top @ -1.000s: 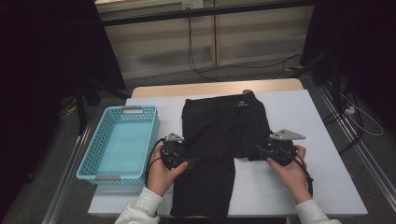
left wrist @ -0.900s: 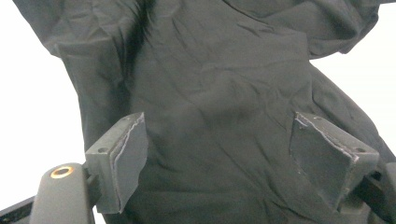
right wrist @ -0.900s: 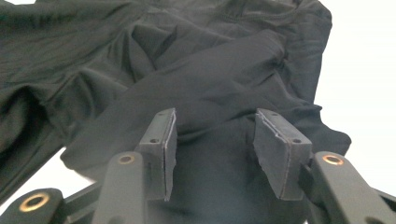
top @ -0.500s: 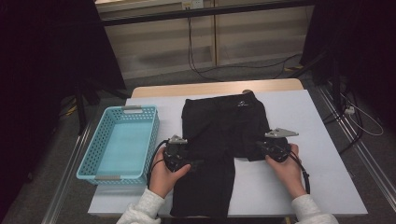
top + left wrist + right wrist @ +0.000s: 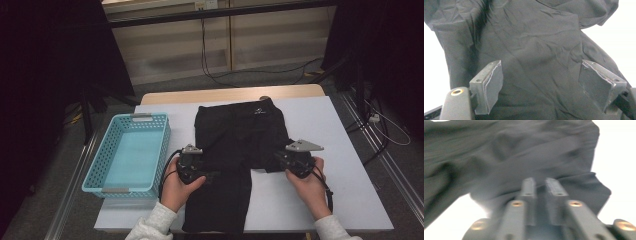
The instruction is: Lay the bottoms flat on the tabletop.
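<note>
The left gripper (image 5: 541, 82) hovered with jaws spread over the black garment (image 5: 240, 150). The right gripper (image 5: 544, 187) had just been easing its jaws, a fold seemingly between them. Lying on the table (image 5: 320, 125), the cloth looked limp and light; its edges seemed easiest to take.

**White table, dark garment, blue basket**

A white-topped table (image 5: 345, 165) carries two things. A black garment (image 5: 240, 145) lies flat down its middle, spread between the left gripper (image 5: 212, 175) and the right gripper (image 5: 272, 161); its wider part reaches away from both toward the far edge, and a narrower part runs back past the left gripper to the near edge. A light blue mesh basket (image 5: 129, 187) sits on the table's edge just outside the left gripper, apart from the garment. Bare tabletop lies outside the right gripper.
</note>
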Motion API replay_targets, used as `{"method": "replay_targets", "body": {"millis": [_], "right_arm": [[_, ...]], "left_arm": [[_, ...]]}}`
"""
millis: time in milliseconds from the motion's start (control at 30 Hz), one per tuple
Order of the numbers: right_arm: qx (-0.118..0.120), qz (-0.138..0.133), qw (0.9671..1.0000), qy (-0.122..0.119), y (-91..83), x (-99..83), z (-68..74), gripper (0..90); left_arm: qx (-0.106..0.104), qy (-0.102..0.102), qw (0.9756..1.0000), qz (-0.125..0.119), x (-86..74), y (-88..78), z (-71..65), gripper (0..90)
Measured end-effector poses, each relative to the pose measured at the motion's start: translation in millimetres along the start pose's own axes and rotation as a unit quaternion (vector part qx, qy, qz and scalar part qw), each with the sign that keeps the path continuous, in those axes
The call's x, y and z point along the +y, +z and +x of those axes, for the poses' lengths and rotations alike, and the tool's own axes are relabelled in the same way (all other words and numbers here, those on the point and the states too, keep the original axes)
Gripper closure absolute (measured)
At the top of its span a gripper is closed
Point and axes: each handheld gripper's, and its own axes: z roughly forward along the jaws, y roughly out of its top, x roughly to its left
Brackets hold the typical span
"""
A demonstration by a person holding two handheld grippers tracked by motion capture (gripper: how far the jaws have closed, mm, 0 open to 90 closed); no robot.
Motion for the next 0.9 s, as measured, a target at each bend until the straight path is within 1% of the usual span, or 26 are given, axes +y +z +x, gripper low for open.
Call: {"method": "replay_targets", "body": {"millis": [33,67,100,133,167,200,233,300,333,367,400,467,500,533,567,600,633,667,700,733,767,800,833,900], "right_arm": [[-0.016,-0.001,0.9999,0.003,1.3,2.0,-6.8,69.2],[-0.026,-0.005,0.9996,0.009,3.8,3.6,-14.6,68.4],[-0.035,0.0,0.9992,0.017,6.9,5.0,-22.2,66.2],[-0.048,0.005,0.9986,0.021,10.3,6.4,-29.5,61.9],[-0.055,0.008,0.9981,0.025,13.8,7.7,-36.2,60.9],[-0.052,0.01,0.9981,0.031,17.3,8.9,-42.4,60.4],[-0.049,0.015,0.9981,0.034,20.8,10.3,-47.1,57.9],[-0.052,0.02,0.9976,0.041,27.5,13.0,-54.4,55.7],[-0.058,0.022,0.9972,0.041,30.6,14.5,-56.7,54.4],[-0.055,0.024,0.9971,0.046,34.1,15.3,-58.4,55.7],[-0.05,0.03,0.997,0.05,38.4,15.3,-59.8,56.1],[-0.053,0.043,0.9966,0.046,46.2,14.3,-60.9,57.8],[-0.051,0.043,0.9965,0.052,48.9,13.5,-61.8,59.0],[-0.041,0.037,0.9967,0.059,50.1,13.2,-63.0,68.7],[-0.028,0.037,0.9971,0.061,50.3,13.1,-62.8,79.5],[-0.021,0.037,0.9975,0.056,50.0,13.6,-61.6,86.3],[-0.022,0.041,0.9977,0.049,48.5,14.5,-59.8,89.0],[-0.02,0.045,0.9978,0.044,47.1,14.9,-58.2,89.6],[-0.011,0.043,0.998,0.045,45.6,14.7,-57.5,89.7],[-0.008,0.04,0.998,0.048,42.7,14.5,-56.3,89.7],[-0.012,0.032,0.9984,0.046,38.8,14.5,-54.9,89.6],[-0.011,0.023,0.9986,0.047,34.5,14.6,-53.7,89.4],[-0.006,0.014,0.9985,0.053,30.2,14.8,-52.2,89.3],[0.001,0.005,0.9988,0.048,21.5,15.0,-48.2,89.1]], "left_arm": [[-0.001,0.0,1.0,0.002,-0.1,0.1,0.9,19.8],[-0.002,-0.002,1.0,0.004,0.1,0.2,1.8,19.8],[0.0,-0.005,1.0,0.001,0.4,0.6,2.0,19.7],[0.001,-0.003,1.0,0.0,1.0,0.4,2.6,19.6],[0.0,-0.005,1.0,-0.002,1.6,-0.1,2.6,19.6],[0.0,-0.005,1.0,-0.003,2.1,-0.8,2.8,19.6],[-0.001,-0.005,1.0,-0.003,2.5,-1.9,3.2,19.6],[0.001,-0.005,1.0,-0.005,2.2,-3.4,4.1,19.6],[-0.001,-0.006,1.0,-0.003,2.3,-4.2,5.1,19.5],[0.003,-0.009,0.9999,-0.007,1.5,-3.9,5.1,19.5],[0.004,-0.009,0.9999,-0.005,1.2,-3.9,5.6,19.5],[0.007,-0.011,0.9999,-0.005,0.7,-4.0,5.8,19.5],[0.0,-0.01,0.9999,0.0,1.0,-4.8,6.7,19.5],[-0.001,-0.009,1.0,0.0,0.8,-4.9,7.0,19.5],[0.0,-0.008,1.0,0.0,0.4,-4.9,7.1,19.5],[0.003,-0.009,0.9999,-0.003,-0.4,-4.2,6.9,19.5],[0.003,-0.01,0.9999,-0.003,-0.9,-4.2,7.1,19.5],[0.003,-0.011,0.9999,-0.001,-1.1,-4.5,7.4,19.5],[0.003,-0.012,0.9999,-0.002,-1.3,-4.7,7.6,19.5],[0.002,-0.013,0.9999,-0.003,-1.2,-4.9,7.6,19.5],[0.003,-0.013,0.9999,-0.004,-1.1,-5.1,7.4,19.5],[0.006,-0.012,0.9999,-0.005,-1.0,-5.1,7.0,19.5],[0.004,-0.011,0.9999,-0.003,-0.9,-5.0,6.9,19.5],[0.005,-0.011,0.9999,-0.004,-0.8,-4.2,6.4,19.5]]}}
